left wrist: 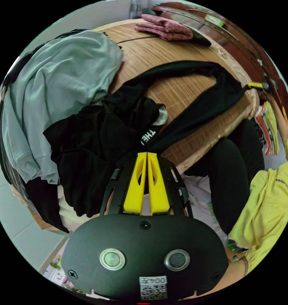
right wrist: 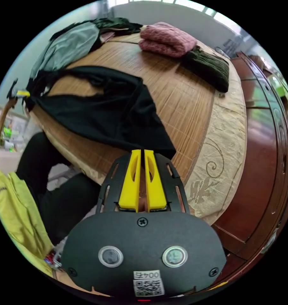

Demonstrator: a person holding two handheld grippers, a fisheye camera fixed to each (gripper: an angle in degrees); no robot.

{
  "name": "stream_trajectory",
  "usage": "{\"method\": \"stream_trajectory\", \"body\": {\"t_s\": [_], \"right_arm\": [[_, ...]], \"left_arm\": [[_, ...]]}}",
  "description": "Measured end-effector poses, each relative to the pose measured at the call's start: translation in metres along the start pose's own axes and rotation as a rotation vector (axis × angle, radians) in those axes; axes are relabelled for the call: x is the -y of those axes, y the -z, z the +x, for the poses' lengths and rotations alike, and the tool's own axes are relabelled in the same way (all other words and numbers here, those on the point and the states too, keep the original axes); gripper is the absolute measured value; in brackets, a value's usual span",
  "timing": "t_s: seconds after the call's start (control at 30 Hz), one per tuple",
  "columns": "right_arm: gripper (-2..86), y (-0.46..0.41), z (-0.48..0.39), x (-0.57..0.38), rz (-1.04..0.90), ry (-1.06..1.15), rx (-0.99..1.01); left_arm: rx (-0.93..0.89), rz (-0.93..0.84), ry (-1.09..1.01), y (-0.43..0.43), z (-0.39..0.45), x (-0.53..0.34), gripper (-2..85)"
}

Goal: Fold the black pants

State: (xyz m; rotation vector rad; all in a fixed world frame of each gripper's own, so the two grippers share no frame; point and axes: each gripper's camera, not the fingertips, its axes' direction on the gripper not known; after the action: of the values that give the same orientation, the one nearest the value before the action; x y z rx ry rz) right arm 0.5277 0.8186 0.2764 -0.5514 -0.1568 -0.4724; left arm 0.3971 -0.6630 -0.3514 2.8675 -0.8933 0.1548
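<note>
Left gripper view: the black pants are seen stretched across the woven bamboo mat, one end drawn to the tips of the left gripper. Its yellow jaws are pressed together on the black fabric, the cloth pinched right at the tips. The far end of the pants is held at the mat's edge by the right gripper, seen small and distant. A grey-green garment and a heap of black clothing are piled beside the pants. A folded pink item lies at the far side.

Right gripper view: the pants are spread on the mat, a corner ending at the tips of the right gripper. The jaws are closed on that corner. The left gripper is seen at the opposite end. Folded pink and dark green knits rest well apart from the pants. A person's yellow sleeve is visible.
</note>
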Motion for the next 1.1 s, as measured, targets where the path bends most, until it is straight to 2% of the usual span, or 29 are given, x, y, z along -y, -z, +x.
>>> {"method": "stream_trajectory", "body": {"t_s": [0.2,0.4,0.57,0.67,0.73,0.93,1.1], "right_arm": [[1.5,-0.009,0.032,0.025,-0.043,-0.147,0.031],[1.7,-0.008,0.004,-0.016,-0.017,-0.083,0.009],[2.7,-0.024,-0.007,-0.069,-0.052,-0.08,0.054],[2.7,-0.042,-0.009,-0.09,-0.059,-0.159,0.052],[2.0,-0.045,-0.011,-0.103,0.003,-0.262,0.031],[8.3,-0.04,-0.07,-0.119,0.133,-0.183,0.089],[7.6,-0.055,-0.106,-0.119,0.185,-0.221,0.105]], "left_arm": [[-0.04,0.01,0.116,0.002,-0.023,-0.003,0.5],[-0.059,0.041,0.03,-0.004,0.0,-0.04,0.5],[-0.188,0.039,-0.061,-0.014,0.02,-0.083,0.6],[-0.169,0.043,0.008,-0.02,0.024,-0.095,0.6],[-0.161,0.078,0.067,-0.019,0.027,-0.1,0.7],[-0.126,0.065,0.019,-0.013,0.066,-0.109,0.8],[-0.005,-0.025,0.103,-0.021,0.067,-0.133,1.0]]}}
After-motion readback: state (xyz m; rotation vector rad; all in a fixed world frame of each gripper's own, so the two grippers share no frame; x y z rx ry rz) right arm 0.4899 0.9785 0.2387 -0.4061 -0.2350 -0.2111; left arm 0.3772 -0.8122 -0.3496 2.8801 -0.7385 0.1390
